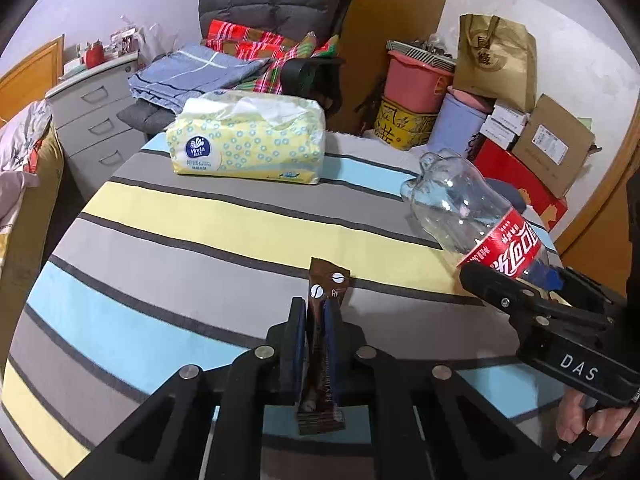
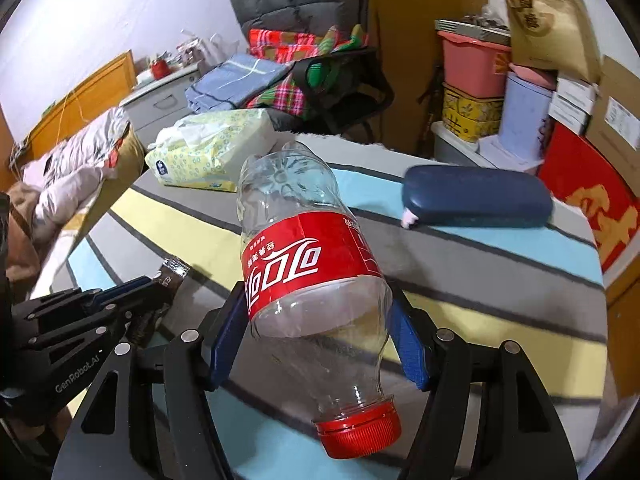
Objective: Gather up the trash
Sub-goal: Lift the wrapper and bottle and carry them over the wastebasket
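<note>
My left gripper (image 1: 314,312) is shut on a brown coffee sachet (image 1: 326,284) and holds it upright above the striped tablecloth (image 1: 200,236). My right gripper (image 2: 316,312) is shut on an empty clear cola bottle (image 2: 304,256) with a red label, its red cap (image 2: 358,428) pointing back at the camera. In the left wrist view the bottle (image 1: 472,216) and right gripper (image 1: 504,292) show at the right. In the right wrist view the left gripper (image 2: 160,284) with the sachet (image 2: 172,270) shows at the left.
A yellow tissue pack (image 1: 248,140) lies at the table's far side. A dark blue case (image 2: 476,196) lies at the far right of the table. A chair (image 1: 276,12) with folded cloths, a drawer cabinet (image 1: 96,108) and stacked boxes (image 1: 516,128) stand behind.
</note>
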A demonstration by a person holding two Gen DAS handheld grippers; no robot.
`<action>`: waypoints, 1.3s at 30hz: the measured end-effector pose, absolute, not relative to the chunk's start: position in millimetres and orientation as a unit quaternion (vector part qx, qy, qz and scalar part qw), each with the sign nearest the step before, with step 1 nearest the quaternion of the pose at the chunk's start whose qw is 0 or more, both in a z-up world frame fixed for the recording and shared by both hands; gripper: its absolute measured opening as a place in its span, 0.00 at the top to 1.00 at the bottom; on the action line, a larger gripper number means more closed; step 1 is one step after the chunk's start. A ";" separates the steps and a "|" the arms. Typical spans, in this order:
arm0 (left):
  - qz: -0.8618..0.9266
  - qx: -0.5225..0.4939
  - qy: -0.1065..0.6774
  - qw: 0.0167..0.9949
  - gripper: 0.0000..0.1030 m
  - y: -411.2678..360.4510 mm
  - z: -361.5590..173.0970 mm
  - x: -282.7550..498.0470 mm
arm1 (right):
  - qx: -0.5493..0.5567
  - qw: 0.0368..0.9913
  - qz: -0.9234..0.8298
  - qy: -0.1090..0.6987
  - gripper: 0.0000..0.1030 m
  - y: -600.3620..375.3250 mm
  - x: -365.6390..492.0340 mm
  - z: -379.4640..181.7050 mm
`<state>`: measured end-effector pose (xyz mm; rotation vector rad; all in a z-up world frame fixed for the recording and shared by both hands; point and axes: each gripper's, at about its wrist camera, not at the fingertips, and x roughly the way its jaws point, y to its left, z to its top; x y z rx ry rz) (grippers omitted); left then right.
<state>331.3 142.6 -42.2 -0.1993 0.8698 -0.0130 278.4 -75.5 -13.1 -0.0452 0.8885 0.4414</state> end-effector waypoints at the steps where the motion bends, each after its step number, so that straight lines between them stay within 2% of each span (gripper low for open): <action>1: -0.009 -0.094 0.419 0.903 0.91 140.1 -40.5 328.3 | -0.016 0.880 0.211 0.425 0.34 -77.8 276.9 -12.7; 21: -0.071 -0.075 0.387 0.916 0.91 83.5 -2.6 255.9 | 0.046 0.906 0.171 0.384 0.34 -128.3 219.0 15.0; 39: -0.186 -0.036 0.350 0.918 0.91 -35.3 44.4 210.0 | 0.075 0.936 0.071 0.336 0.34 -212.4 160.7 39.0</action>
